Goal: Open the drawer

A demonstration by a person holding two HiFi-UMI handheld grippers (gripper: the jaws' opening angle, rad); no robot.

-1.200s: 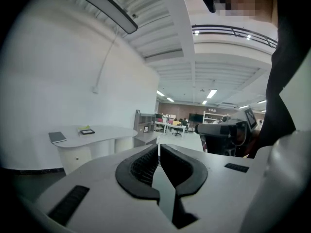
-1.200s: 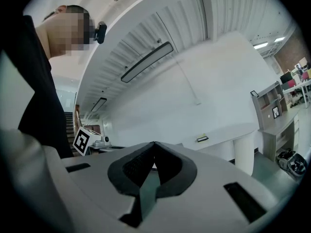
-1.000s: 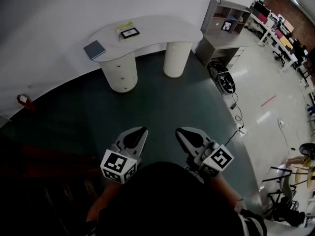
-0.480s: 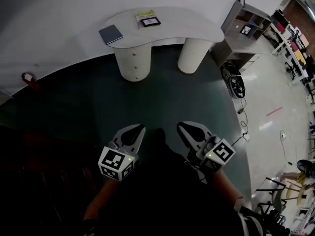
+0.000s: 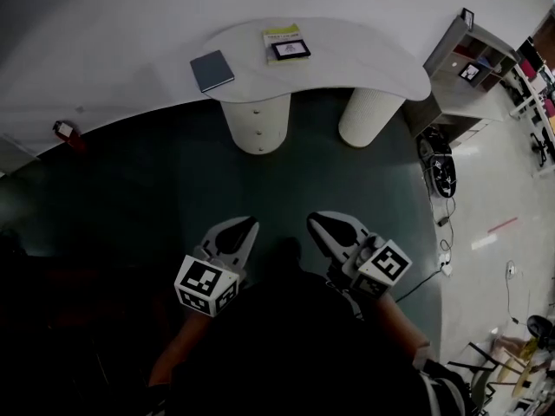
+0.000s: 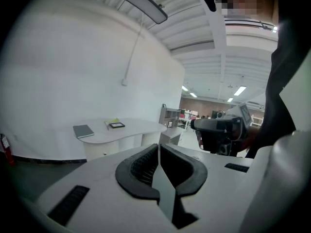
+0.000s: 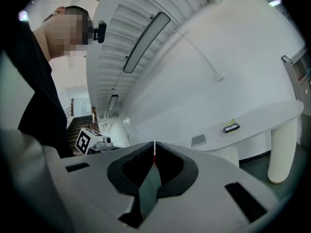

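Far to your left, by the wall, a red extinguisher [image 5: 65, 133] stands on the dark floor [image 5: 156, 198]. Next comes the white desk [image 5: 364, 55], its left end carrying a grey notebook [image 5: 212, 70]. Your left gripper [image 5: 251, 225] hangs low in front of you over the floor, well apart from the desk; in the left gripper view its tips [image 6: 159, 145] meet with nothing between them, so it is closed and empty. Under the desk's left end stands a round pedestal [image 5: 238, 126], and the drawer [image 5: 258, 118] you are after is in its front, facing you. Small knobs show there, and the fronts look flush and shut, though they are too small to be sure. On the desk just right of the notebook lies a yellow-green book [image 5: 279, 34] with a dark frame [image 5: 290, 49] resting on it. Your right gripper [image 5: 314, 220] sits beside the left one, also over the floor and far from the pedestal; its tips [image 7: 154, 155] are pressed together on nothing. Further right a plain round leg [image 5: 371, 115] holds up the desk's other end, and beyond it stands a grey shelf [image 5: 468, 81].
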